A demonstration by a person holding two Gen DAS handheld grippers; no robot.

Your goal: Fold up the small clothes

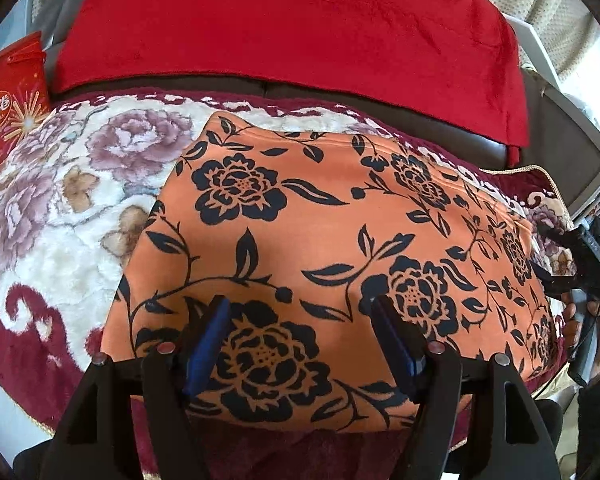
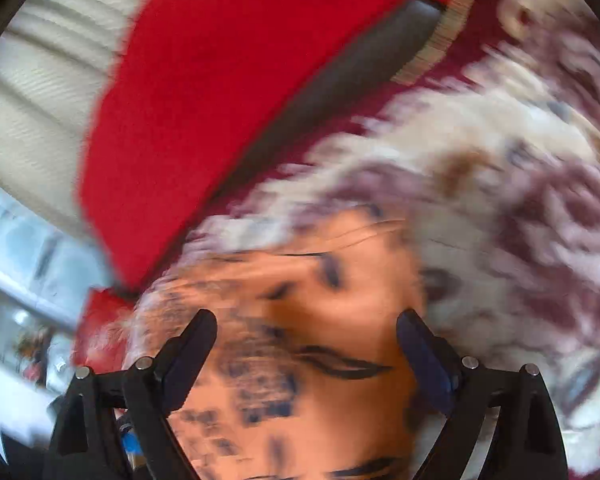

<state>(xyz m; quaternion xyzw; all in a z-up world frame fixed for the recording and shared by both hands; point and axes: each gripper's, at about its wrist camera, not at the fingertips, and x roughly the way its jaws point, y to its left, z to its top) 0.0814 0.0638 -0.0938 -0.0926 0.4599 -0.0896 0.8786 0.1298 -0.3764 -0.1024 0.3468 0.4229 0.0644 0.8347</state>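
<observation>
At far left a red snack box [image 1: 10,92] stands at the edge of a flowered plush blanket [image 1: 52,208]; the orange garment [image 1: 300,240] with black flowers lies folded flat on that blanket, in front of a red cloth [image 1: 284,24]; the left gripper [image 1: 300,312] hangs released above its near edge, holding nothing; the right gripper [image 2: 306,324] is spread wide over the garment's blurred end, empty too.

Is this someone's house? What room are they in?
Probably a living room at home. A plush flowered blanket covers a dark sofa seat, a red throw drapes the backrest, and a red snack box sits beside it. The orange flowered garment lies on top.
</observation>
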